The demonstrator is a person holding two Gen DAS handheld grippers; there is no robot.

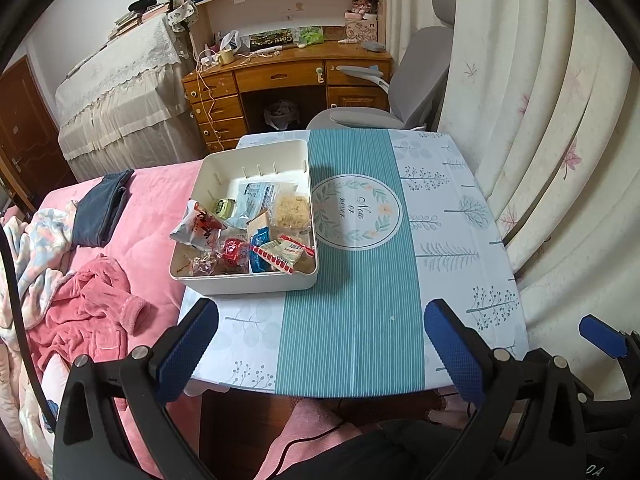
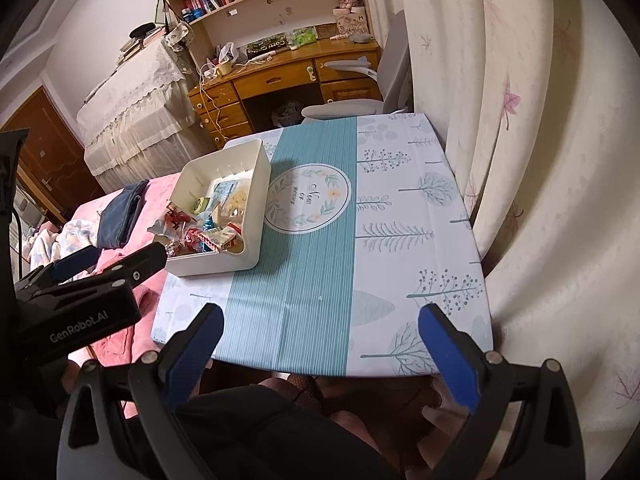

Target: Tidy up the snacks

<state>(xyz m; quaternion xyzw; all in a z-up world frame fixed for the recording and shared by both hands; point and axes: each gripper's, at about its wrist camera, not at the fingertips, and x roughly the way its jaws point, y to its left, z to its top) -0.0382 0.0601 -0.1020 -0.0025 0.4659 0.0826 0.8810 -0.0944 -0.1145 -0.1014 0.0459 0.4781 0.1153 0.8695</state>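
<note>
Cream plastic bin (image 1: 244, 280) sits at the far left of the surface (image 1: 440, 240), next to a pink bed (image 1: 152, 216), with the snacks (image 1: 256, 236) heaped loosely inside, so the sorting looks finished or nearly so. Nothing else lies on the teal and white cloth. Both grippers hover level at the near edge, well back from the bin: left gripper (image 1: 320, 344) and right gripper (image 2: 320, 352), each with jaws spread wide and empty.
</note>
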